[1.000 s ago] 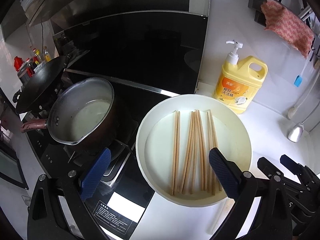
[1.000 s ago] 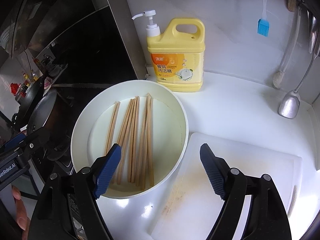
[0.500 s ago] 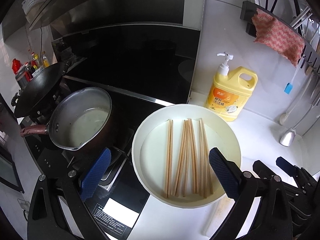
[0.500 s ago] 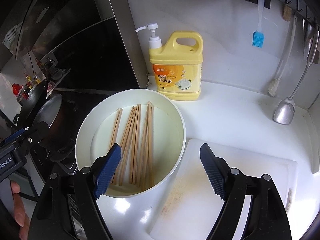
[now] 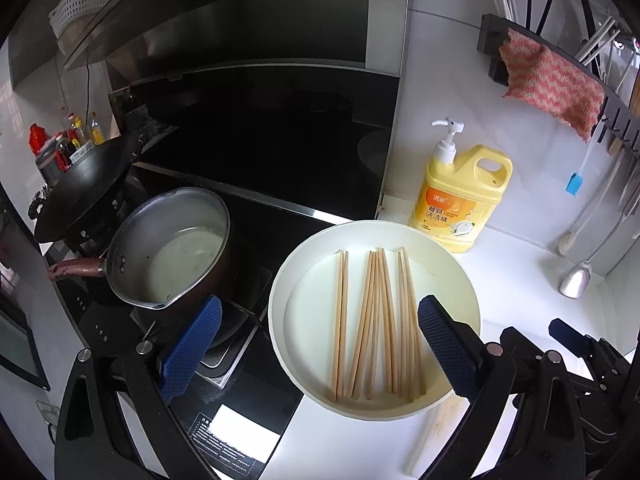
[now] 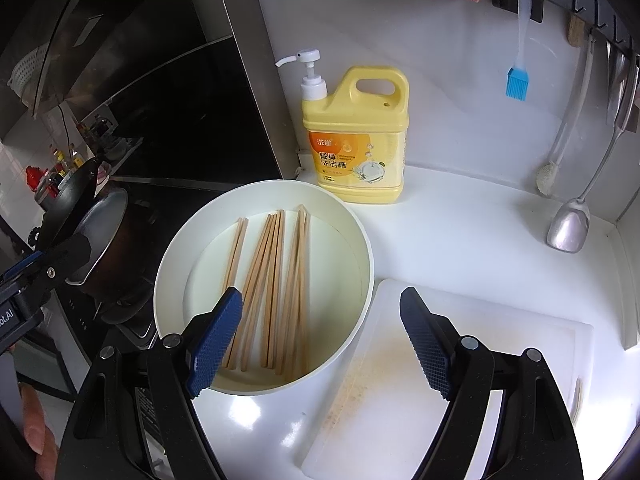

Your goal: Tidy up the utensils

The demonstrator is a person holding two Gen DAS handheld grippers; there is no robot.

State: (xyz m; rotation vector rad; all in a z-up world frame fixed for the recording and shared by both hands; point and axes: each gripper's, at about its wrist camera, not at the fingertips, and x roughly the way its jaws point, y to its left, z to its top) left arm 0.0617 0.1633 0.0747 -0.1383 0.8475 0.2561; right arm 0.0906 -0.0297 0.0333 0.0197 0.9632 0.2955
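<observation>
Several wooden chopsticks (image 5: 374,320) lie side by side in a round white basin (image 5: 280,280) on the white counter beside the stove. They also show in the right wrist view (image 6: 276,280), in the same basin (image 6: 360,248). My left gripper (image 5: 320,346) is open and empty, above the basin's near left side. My right gripper (image 6: 320,340) is open and empty, above the basin's near right rim and the cutting board.
A yellow dish soap jug (image 5: 460,196) stands behind the basin. A white cutting board (image 6: 460,380) lies right of it. A steel saucepan (image 5: 168,248) and black wok (image 5: 80,188) sit on the stove. A ladle (image 6: 568,228), blue brush (image 6: 518,84) and pink cloth (image 5: 556,88) hang on the wall.
Both grippers have pulled back and up from the basin, so more of the wall and rail shows. Both stayed open. The chopsticks have not moved.
</observation>
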